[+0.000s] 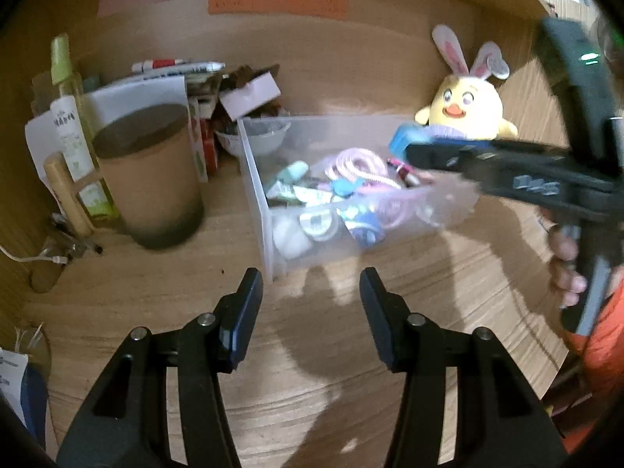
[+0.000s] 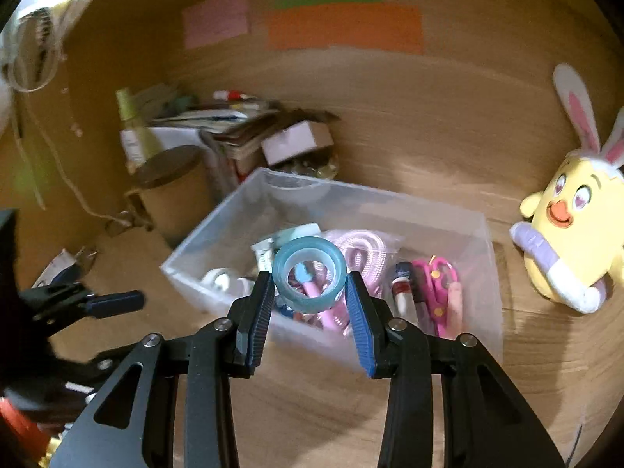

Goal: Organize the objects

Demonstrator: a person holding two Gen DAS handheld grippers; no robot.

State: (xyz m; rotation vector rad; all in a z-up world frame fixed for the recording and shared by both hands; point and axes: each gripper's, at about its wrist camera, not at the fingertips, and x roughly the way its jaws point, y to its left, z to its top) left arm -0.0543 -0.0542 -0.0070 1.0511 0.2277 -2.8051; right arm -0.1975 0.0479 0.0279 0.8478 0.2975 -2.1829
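Observation:
A clear plastic bin sits on the wooden desk, holding a pink cord, pink scissors, tape rolls and other small items. My right gripper is shut on a light blue tape roll and holds it above the bin's near side. In the left wrist view the right gripper reaches in from the right over the bin with the blue roll at its tip. My left gripper is open and empty, just in front of the bin's near corner.
A yellow chick plush with bunny ears stands right of the bin. A brown cylindrical tin, a green spray bottle, papers, markers and small boxes crowd the left back. Coloured notes hang on the back wall.

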